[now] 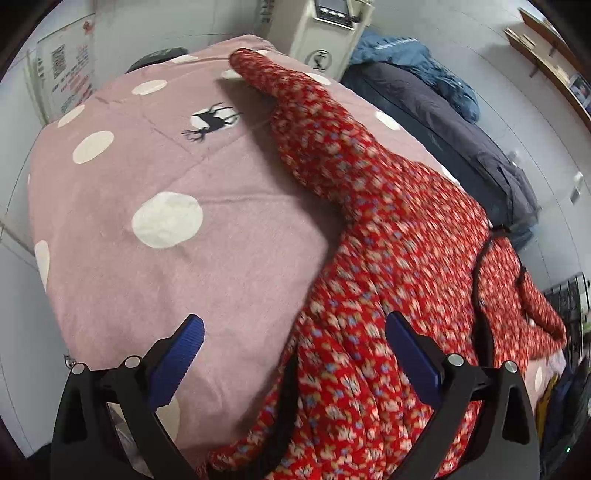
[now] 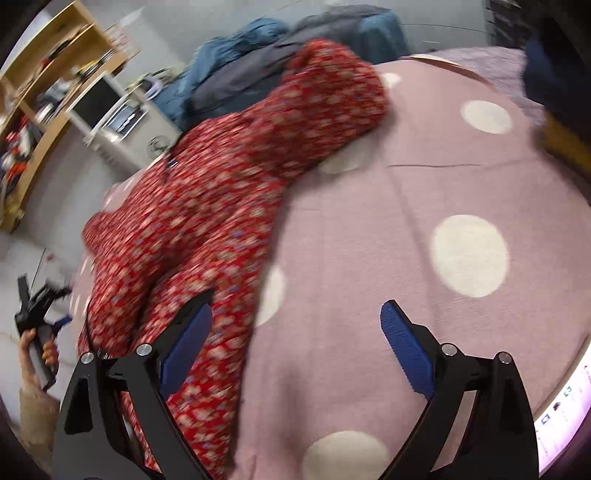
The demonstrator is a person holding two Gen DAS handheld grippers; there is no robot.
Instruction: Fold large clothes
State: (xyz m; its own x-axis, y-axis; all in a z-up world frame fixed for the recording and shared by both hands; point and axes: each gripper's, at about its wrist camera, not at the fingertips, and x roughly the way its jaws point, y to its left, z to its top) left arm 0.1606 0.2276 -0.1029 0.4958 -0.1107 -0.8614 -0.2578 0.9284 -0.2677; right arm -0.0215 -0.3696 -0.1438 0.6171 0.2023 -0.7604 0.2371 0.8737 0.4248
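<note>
pink bedspread (image 1: 129, 258), both tongs agape

The garment (image 1: 369, 258) is red with a small pale floral print flecked with blue. The bedcover (image 1: 147, 221) is dusty pink with large white dots and 1 black deer silhouette (image 1: 210, 122). The gripper pads (image 2: 406, 347) are ribbed blue.

Pink blanket (image 1: 207, 236) with white polka dots and black deer motif (image 1: 211, 120) covers the surface; dark grey and blue bedding (image 1: 436, 99) beyond, white appliance (image 1: 325, 33) behind, wooden shelving (image 2: 55, 70) at wall.
</note>
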